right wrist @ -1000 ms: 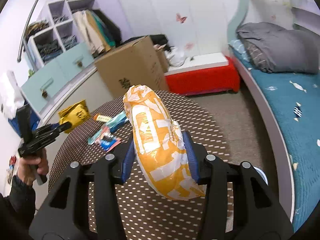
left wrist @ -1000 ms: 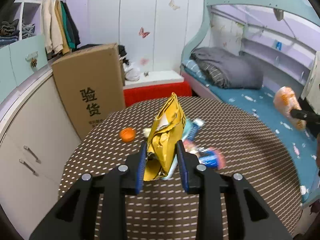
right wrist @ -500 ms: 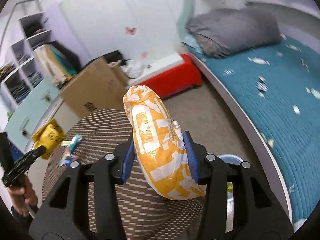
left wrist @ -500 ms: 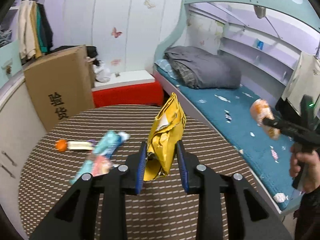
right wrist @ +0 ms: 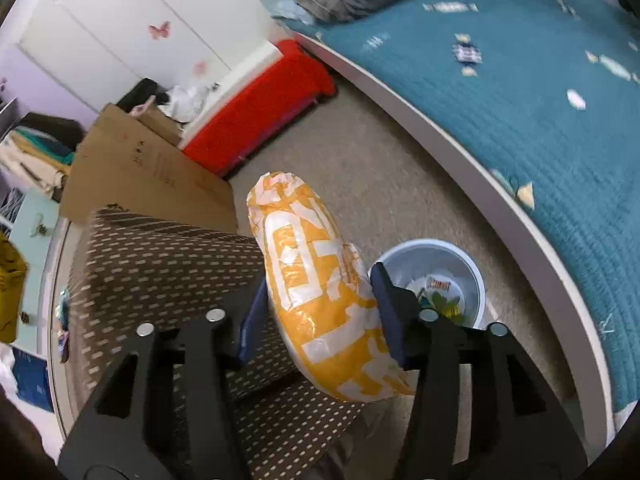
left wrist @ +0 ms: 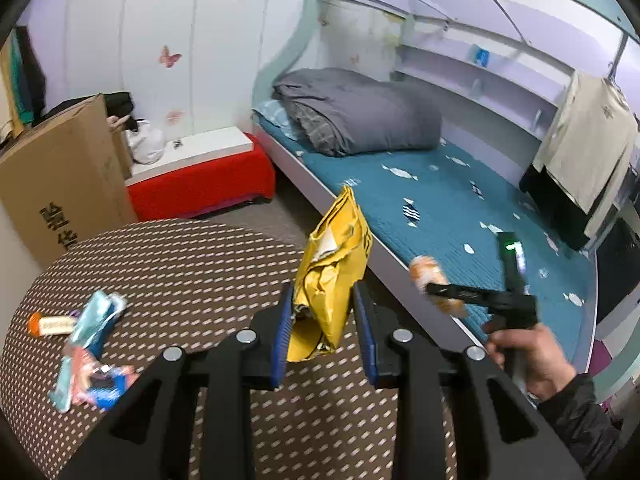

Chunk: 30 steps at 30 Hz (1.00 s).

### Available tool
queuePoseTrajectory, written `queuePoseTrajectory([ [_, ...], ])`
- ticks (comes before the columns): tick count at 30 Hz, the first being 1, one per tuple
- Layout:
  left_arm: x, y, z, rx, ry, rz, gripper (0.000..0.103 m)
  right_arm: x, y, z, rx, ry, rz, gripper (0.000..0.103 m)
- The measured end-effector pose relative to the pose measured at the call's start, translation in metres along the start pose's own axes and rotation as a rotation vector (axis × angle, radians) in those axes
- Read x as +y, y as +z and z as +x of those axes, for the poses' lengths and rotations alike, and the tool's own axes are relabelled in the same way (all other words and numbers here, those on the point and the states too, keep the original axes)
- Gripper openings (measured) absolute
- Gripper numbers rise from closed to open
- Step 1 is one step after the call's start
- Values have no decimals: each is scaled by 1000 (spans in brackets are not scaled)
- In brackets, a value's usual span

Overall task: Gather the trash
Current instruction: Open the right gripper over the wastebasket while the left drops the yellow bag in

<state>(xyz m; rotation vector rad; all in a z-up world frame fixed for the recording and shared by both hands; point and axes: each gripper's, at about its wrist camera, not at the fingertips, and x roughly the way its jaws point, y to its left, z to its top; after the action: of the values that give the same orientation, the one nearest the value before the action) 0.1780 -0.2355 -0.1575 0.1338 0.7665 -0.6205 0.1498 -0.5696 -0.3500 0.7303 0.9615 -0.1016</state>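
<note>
My left gripper (left wrist: 322,312) is shut on a crumpled yellow snack bag (left wrist: 332,276), held upright above the round brown dotted table (left wrist: 180,264). My right gripper (right wrist: 316,304) is shut on an orange-and-white puffed bag (right wrist: 316,288), held past the table's edge (right wrist: 160,256), next to a light blue trash bin (right wrist: 468,268) on the floor that holds some wrappers. The right gripper with its orange bag (left wrist: 430,276) also shows in the left wrist view. Blue and pink wrappers (left wrist: 88,344) and an orange-capped tube (left wrist: 48,324) lie on the table at the left.
A bed with a teal cover (left wrist: 460,216) and a grey quilt (left wrist: 360,112) runs along the right. A red bench (left wrist: 200,184) and a big cardboard box (left wrist: 56,172) stand behind the table. Grey carpet (right wrist: 360,168) lies between the table and the bed.
Both grippers have swung right, away from the table's middle. The right gripper has tilted down over the table's edge, and the trash bin has come into its view. Both bags stay gripped.
</note>
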Motion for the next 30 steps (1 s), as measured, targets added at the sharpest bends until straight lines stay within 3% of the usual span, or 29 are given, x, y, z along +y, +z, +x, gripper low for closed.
queuePoseTrajectory([
  [2, -12, 5, 14, 16, -9, 15, 28, -14, 1, 13, 27, 9, 39, 70],
  [7, -44, 14, 54, 77, -43, 51, 28, -45, -4, 4, -17, -7, 123, 88],
  [15, -98, 18, 114, 168, -97, 129, 28, -81, -6, -43, -101, -14, 157, 89],
  [24, -141, 17, 195, 356, -124, 196, 31, -85, -3, -82, -178, -12, 163, 90],
  [26, -145, 16, 208, 396, -127, 213, 36, -84, -2, -86, -186, -10, 162, 90],
  [27, -147, 16, 216, 418, -130, 217, 44, -83, -2, -88, -190, -9, 162, 90],
  [28, -148, 17, 222, 437, -118, 227, 68, -81, -2, -89, -193, -7, 161, 90],
  [30, -147, 18, 226, 435, -73, 235, 92, -78, -2, -93, -199, -6, 158, 90],
])
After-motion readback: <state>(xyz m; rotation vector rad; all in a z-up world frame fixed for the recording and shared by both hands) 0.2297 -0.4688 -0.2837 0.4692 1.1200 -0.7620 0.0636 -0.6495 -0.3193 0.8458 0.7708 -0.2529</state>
